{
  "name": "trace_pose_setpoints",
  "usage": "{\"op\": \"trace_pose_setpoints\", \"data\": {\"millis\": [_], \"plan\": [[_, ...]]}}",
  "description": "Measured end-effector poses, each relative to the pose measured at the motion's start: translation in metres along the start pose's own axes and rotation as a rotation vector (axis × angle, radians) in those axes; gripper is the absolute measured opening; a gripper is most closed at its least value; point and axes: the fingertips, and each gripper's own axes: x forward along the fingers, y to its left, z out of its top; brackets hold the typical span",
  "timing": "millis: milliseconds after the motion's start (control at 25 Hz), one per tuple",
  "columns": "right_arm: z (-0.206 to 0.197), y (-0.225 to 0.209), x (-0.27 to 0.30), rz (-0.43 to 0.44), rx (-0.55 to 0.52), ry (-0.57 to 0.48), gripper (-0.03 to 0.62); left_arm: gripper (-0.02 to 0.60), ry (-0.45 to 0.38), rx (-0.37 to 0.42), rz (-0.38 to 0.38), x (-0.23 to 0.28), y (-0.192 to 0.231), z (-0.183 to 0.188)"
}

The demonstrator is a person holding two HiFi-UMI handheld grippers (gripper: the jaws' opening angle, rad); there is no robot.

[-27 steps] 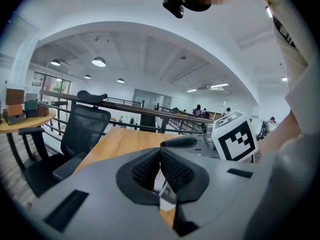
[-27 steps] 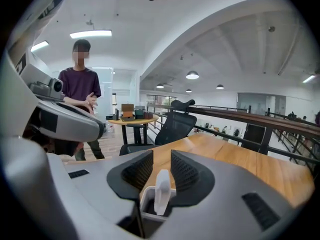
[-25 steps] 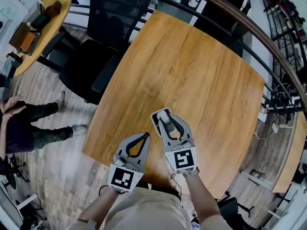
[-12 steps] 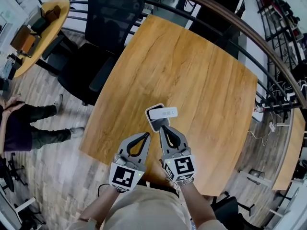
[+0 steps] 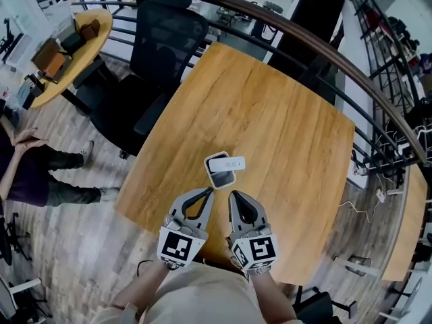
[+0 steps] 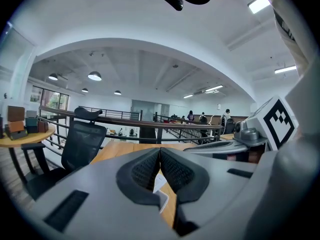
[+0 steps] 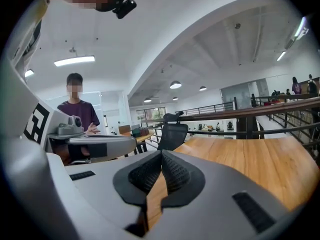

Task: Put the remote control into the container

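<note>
In the head view the remote control point(image 5: 231, 163) lies across the container point(image 5: 221, 179) on the desk point(image 5: 283, 113). Its long axis runs left to right and its right end pokes past the container's rim, seemingly because it is too long to drop in flat, while the left claw point(image 5: 206, 192) and right claw point(image 5: 233, 195) sit just nearer than the container, clear of it. In the left gripper view the left claw point(image 6: 160, 154) is pressed together with nothing between. In the right gripper view the right claw point(image 7: 161, 156) is likewise closed up and empty, which fits a finished drop-off.
</note>
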Motion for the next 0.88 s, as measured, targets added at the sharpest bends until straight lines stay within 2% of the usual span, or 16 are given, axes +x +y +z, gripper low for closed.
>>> {"op": "trace_pose_setpoints", "data": {"millis": [160, 360, 680, 880], "plan": [[0.017, 0.007, -0.035, 0.01, -0.022, -0.058, 0.017, 0.011, -0.017, 0.022, 0.036, -0.021, -0.018, 0.012], [0.017, 0.007, -0.09, 0.012, -0.024, -0.064, 0.017, 0.011, -0.04, -0.004, 0.104, -0.05, -0.051, 0.019], [0.019, -0.005, -0.177, -0.001, -0.045, -0.092, 0.017, 0.011, -0.113, 0.002, 0.087, -0.071, -0.137, 0.032], [0.013, -0.012, -0.224, -0.019, -0.052, -0.114, 0.017, 0.011, -0.082, 0.019, 0.071, -0.085, -0.181, 0.022]]}}
